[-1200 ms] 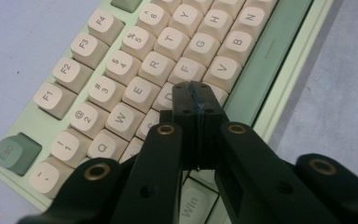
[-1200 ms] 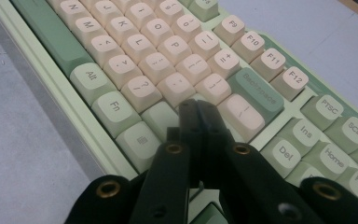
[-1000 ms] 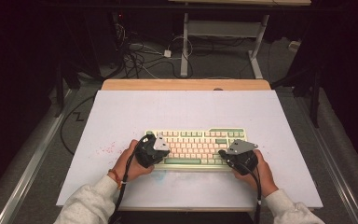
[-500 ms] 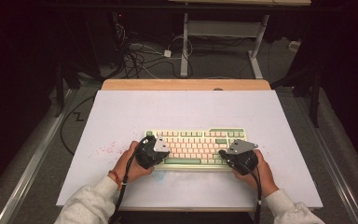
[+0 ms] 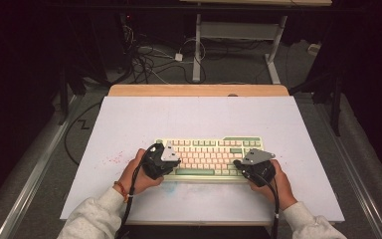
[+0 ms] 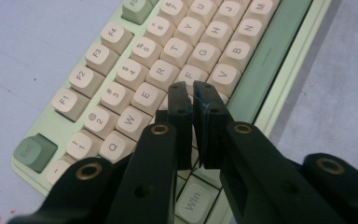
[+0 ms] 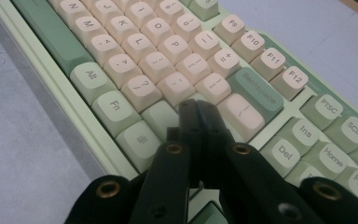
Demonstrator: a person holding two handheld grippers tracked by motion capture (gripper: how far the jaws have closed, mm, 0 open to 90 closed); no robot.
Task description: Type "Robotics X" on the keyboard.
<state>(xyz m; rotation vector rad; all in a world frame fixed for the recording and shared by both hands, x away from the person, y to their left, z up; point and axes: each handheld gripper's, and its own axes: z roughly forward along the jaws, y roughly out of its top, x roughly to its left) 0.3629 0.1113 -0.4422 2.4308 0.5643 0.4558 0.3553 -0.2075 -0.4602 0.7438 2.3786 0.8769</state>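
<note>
A pale green keyboard with cream and green keys lies across the near middle of the white board. My left gripper is over its left end. In the left gripper view the keyboard runs away from me, and my left gripper hangs just above the letter keys left of V. Its jaws have just parted to a thin slit, with nothing between them. My right gripper is at the right end. Over the keyboard, my right gripper has its jaws pressed together, empty, near the peach key under Backspace.
The white board lies on a wooden table, with faint red specks at the near left. Behind the table, cables and a desk frame stand on the dark floor. Metal rails run along both sides.
</note>
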